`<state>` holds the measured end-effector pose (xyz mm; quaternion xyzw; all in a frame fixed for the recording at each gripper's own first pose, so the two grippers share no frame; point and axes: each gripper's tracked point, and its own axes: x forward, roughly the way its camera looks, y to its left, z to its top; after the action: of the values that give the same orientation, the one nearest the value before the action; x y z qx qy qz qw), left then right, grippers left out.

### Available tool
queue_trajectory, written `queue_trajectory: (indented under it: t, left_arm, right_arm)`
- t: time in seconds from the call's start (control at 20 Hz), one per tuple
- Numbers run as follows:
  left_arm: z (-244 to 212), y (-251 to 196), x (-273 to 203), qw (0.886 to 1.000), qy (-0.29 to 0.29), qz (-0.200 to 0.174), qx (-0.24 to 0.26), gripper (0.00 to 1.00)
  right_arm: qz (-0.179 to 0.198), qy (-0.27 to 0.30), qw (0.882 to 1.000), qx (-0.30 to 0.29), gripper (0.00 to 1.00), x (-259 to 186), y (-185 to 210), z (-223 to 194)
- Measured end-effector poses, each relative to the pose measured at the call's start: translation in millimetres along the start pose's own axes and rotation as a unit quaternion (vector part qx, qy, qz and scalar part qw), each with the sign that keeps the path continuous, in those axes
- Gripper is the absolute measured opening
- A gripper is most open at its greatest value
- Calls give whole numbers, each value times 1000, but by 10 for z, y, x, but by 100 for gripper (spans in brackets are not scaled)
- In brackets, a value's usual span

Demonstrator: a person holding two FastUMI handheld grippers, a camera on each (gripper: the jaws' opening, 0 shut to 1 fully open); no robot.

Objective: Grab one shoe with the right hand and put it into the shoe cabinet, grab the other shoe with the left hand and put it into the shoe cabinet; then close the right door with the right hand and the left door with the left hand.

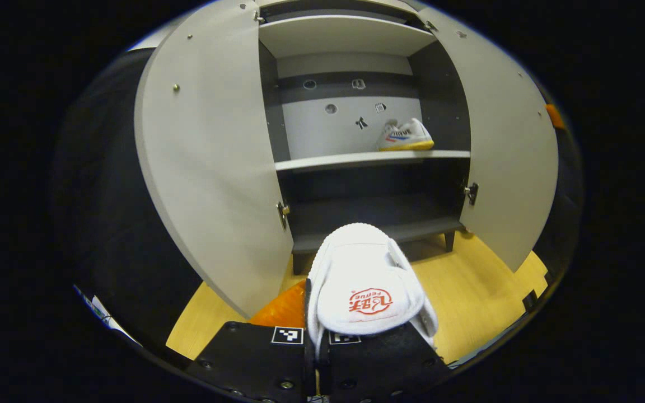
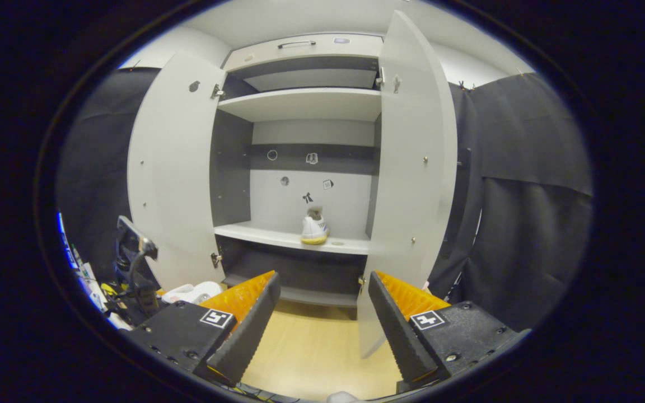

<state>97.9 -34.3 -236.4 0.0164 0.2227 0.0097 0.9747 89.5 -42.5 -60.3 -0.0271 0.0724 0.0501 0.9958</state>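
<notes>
A white shoe [image 1: 364, 285] with a red logo hangs low in front of the shoe cabinet [image 1: 356, 162], toe toward it; my left gripper [image 1: 317, 336] is shut on its edge. A second white shoe [image 1: 406, 137] with a yellow sole stands on the middle shelf, right of centre. Both cabinet doors stand wide open: the left door [image 1: 210, 168] and the right door [image 1: 507, 151]. In the right gripper view my right gripper [image 2: 322, 330] is open and holds nothing, facing the cabinet [image 2: 300, 235] from farther back. The shelved shoe [image 2: 314, 229] shows there, and the held shoe [image 2: 191, 292] low at the left.
A light wooden floor [image 1: 479, 291] lies before the cabinet. The right door [image 2: 412, 168] juts out close ahead of my right gripper, and the left door [image 2: 171, 179] swings outward. Upper shelf [image 2: 305, 103] and bottom shelf [image 1: 373, 229] are bare. Black cloth walls stand on both sides.
</notes>
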Motion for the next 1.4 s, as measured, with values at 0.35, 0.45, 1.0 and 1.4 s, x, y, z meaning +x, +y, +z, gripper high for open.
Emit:
queue_trajectory:
  t: [0.35, 0.45, 1.0, 1.4]
  left_arm:
    - [921, 7, -246, 996, -91, 13, -11, 11]
    - [1120, -19, -191, 994, -111, 17, -12, 11]
    - [2629, -30, 526, 979, -197, 32, -27, 11]
    - [2524, -186, 1840, 990, -135, 36, -11, 11]
  right_arm:
    - [30, -10, 1000, 2, 100, 140, 124, 81]
    - [38, -9, 999, 2, 100, 171, 156, 94]
    - [77, -8, 997, -15, 100, 271, 311, 121]
    - [72, 17, 997, -22, 100, 348, 241, -26]
